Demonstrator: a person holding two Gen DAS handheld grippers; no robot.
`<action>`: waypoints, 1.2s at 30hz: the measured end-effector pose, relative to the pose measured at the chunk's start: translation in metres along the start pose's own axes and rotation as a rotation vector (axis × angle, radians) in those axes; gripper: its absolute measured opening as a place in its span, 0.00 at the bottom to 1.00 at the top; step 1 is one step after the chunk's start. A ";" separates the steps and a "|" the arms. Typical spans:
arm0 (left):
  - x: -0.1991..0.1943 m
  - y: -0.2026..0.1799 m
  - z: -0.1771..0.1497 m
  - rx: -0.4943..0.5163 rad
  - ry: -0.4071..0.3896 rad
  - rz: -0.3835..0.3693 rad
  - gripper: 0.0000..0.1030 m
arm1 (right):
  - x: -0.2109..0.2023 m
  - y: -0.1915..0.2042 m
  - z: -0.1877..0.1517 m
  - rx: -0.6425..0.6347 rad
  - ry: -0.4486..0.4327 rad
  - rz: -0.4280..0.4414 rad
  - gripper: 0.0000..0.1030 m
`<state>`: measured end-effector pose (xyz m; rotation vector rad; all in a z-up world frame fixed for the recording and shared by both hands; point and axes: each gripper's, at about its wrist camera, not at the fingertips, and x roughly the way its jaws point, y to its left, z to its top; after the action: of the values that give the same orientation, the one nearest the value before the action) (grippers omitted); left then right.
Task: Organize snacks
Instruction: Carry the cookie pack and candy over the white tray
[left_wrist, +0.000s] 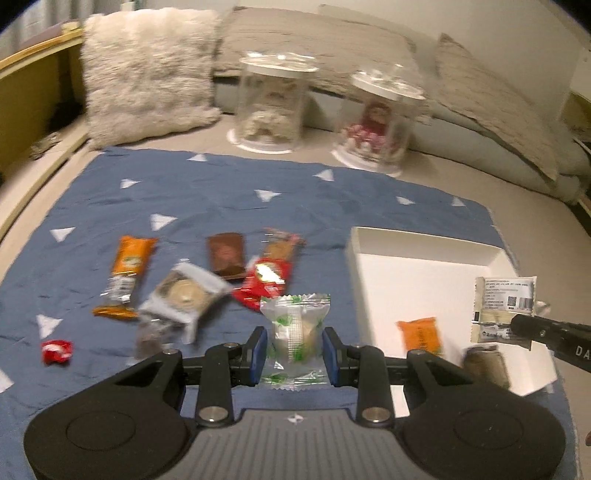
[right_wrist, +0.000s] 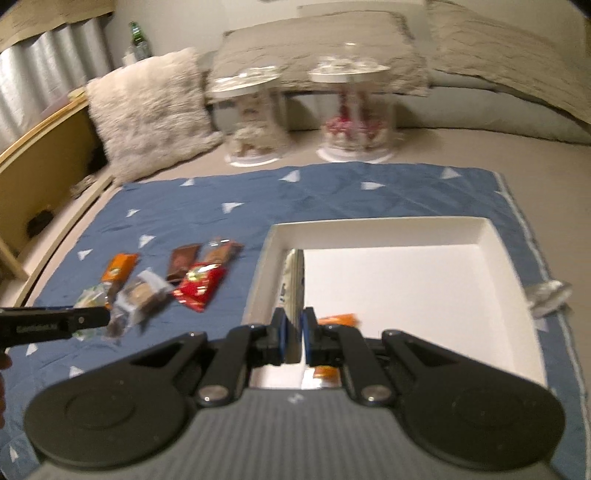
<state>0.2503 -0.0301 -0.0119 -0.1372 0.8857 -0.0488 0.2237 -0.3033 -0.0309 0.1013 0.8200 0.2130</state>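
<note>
Glossy plastic wrapper (left_wrist: 294, 334), seemingly matt cloth mat (left_wrist: 207, 199).

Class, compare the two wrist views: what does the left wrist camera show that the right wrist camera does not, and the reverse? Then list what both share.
Left wrist only: a small red candy on the blue cloth, and the printed face of the white packet held by the right gripper.

Right wrist only: a green bottle and a crumpled silver wrapper.

Both: white box, two clear jars, and the left gripper holding a green-printed packet.
</note>
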 end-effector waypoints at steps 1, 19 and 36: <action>0.002 -0.008 0.000 0.007 0.001 -0.012 0.33 | -0.001 -0.007 -0.001 0.010 -0.001 -0.007 0.10; 0.050 -0.121 -0.013 0.077 0.114 -0.225 0.34 | -0.015 -0.129 -0.021 0.134 0.019 -0.154 0.10; 0.083 -0.154 -0.025 0.078 0.194 -0.274 0.34 | 0.032 -0.162 -0.037 0.146 0.200 -0.103 0.12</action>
<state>0.2854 -0.1933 -0.0697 -0.1820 1.0523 -0.3563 0.2421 -0.4539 -0.1061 0.1762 1.0368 0.0658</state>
